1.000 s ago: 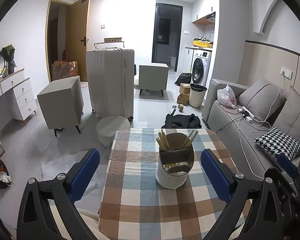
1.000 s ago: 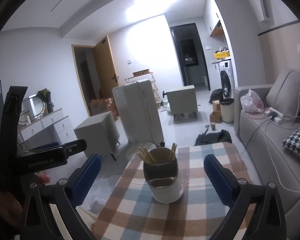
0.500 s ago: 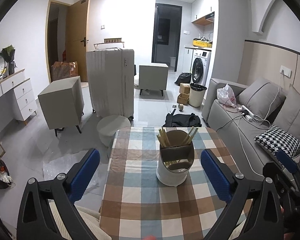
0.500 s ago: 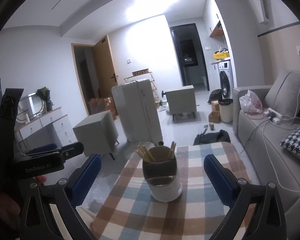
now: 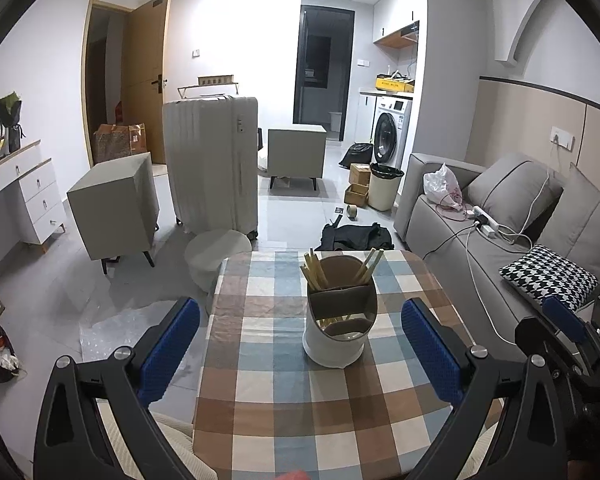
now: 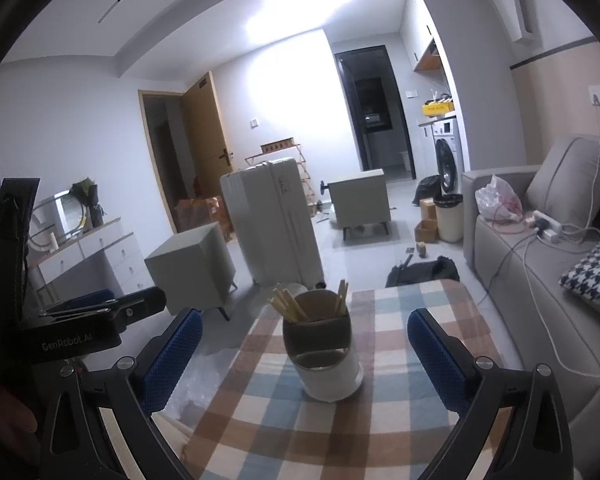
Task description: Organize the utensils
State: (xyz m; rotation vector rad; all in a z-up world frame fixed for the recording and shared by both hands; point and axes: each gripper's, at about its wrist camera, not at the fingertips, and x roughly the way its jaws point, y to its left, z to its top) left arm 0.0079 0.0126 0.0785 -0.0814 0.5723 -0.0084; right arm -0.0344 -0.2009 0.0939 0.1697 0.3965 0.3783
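A white utensil holder (image 5: 337, 320) with a brown insert stands on the checked tablecloth (image 5: 283, 400). Several pale chopsticks (image 5: 315, 274) lean in its rear compartments. My left gripper (image 5: 300, 346) hovers in front of the holder, open, blue pads wide apart with nothing between them. The right wrist view shows the same holder (image 6: 323, 354) and chopsticks (image 6: 287, 305) from a lower angle. My right gripper (image 6: 306, 354) is open and empty too, short of the holder. The left gripper's body (image 6: 79, 328) appears at the left of that view.
A grey sofa (image 5: 480, 232) with cables and a houndstooth cushion (image 5: 548, 274) runs along the right. Beyond the table's far edge sit a round stool (image 5: 215, 254), a white suitcase (image 5: 211, 164), a grey cabinet (image 5: 113, 204) and a black bag (image 5: 356, 236).
Both grippers have drawn back and lifted slightly, so the holder sits a little farther off in each view. Nothing was grasped or released.
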